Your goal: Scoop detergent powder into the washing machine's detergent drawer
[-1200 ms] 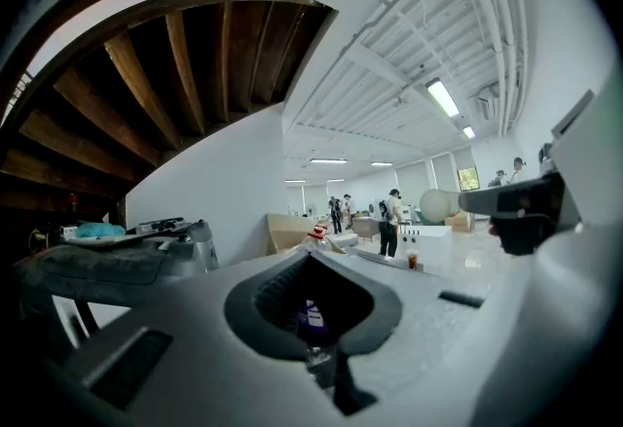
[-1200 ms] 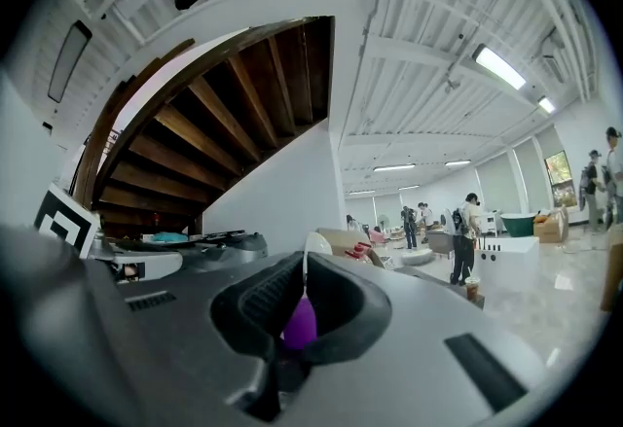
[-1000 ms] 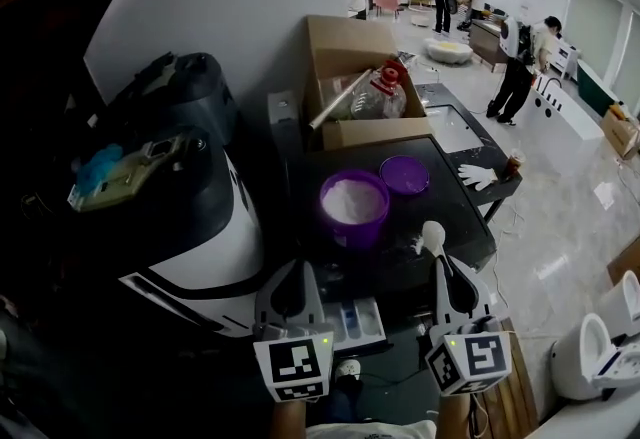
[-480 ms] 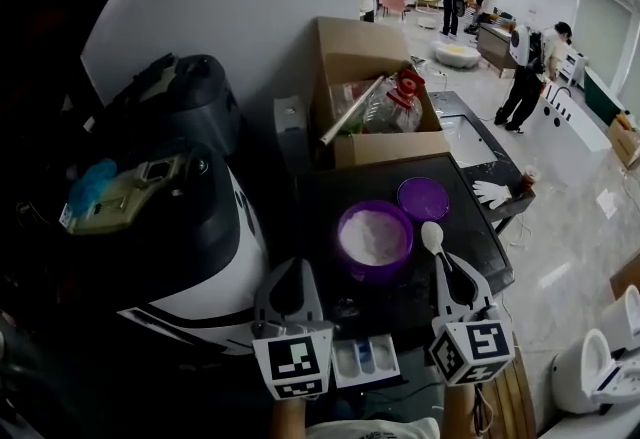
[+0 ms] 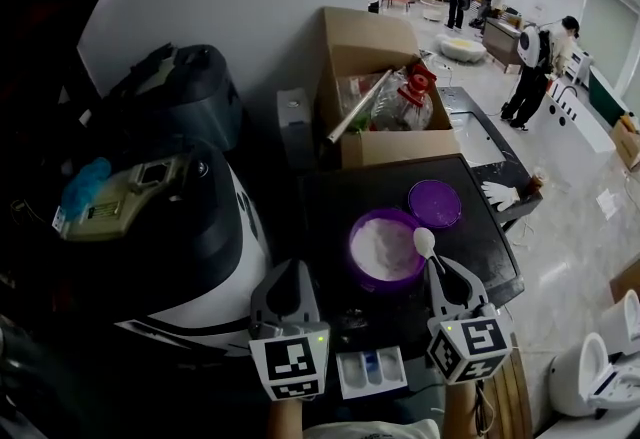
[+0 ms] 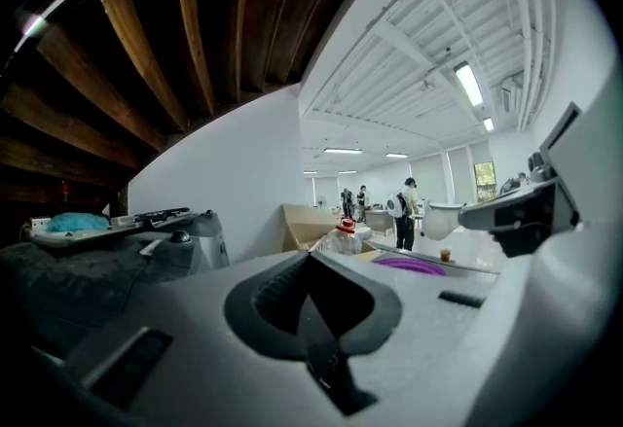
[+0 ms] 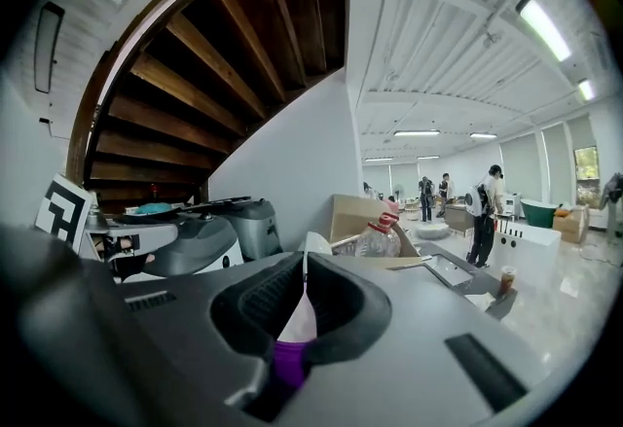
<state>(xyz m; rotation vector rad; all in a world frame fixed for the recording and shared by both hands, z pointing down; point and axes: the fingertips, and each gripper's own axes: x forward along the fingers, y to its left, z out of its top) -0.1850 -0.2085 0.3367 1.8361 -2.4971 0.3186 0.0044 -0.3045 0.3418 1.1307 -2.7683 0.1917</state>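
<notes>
Right gripper [image 5: 438,274] clamps the scoop [image 5: 424,241] by its purple handle, white bowl over the right rim of the powder tub [image 5: 353,245] mid washer top [image 5: 470,237]; left gripper [image 5: 288,277], jaws together and empty, sits just left of the open detergent drawer [image 5: 371,370] at the front edge
</notes>
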